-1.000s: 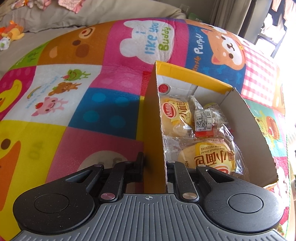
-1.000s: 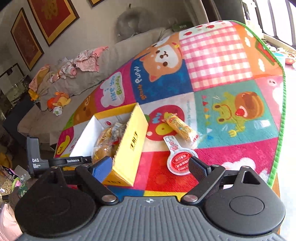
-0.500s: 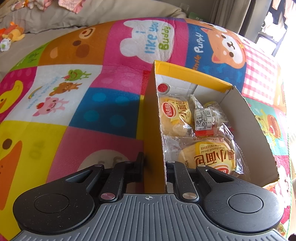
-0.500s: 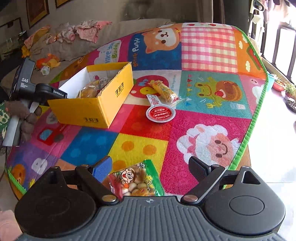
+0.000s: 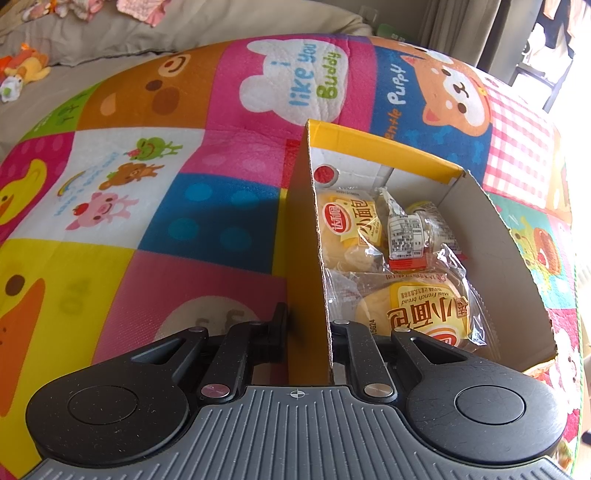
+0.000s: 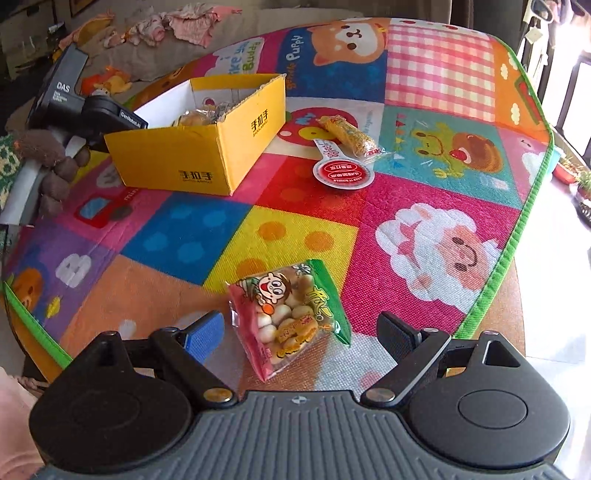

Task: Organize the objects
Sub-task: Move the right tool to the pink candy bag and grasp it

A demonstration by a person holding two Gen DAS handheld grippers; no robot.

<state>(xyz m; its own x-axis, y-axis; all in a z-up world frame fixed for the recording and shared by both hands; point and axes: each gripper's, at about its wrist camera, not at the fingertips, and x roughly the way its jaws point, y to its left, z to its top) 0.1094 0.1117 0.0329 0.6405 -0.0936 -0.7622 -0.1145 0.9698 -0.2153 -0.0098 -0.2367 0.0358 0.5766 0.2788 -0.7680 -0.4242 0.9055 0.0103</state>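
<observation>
My left gripper is shut on the near wall of the yellow cardboard box, one finger outside and one inside. The box holds several wrapped bread packs. In the right wrist view the same box sits at the back left with the left gripper on its far wall. My right gripper is open, its fingers on either side of a green and pink snack bag lying on the mat. A yellow snack stick and a round red-lidded cup lie right of the box.
A colourful cartoon play mat covers the table, with a green border along its right edge. A sofa with clothes and plush toys stands behind. A window side with plants is at the far right.
My right gripper has pulled back from the box and dropped toward the near edge of the mat, so the snack bag now lies between its open fingers. The left gripper has kept its hold.
</observation>
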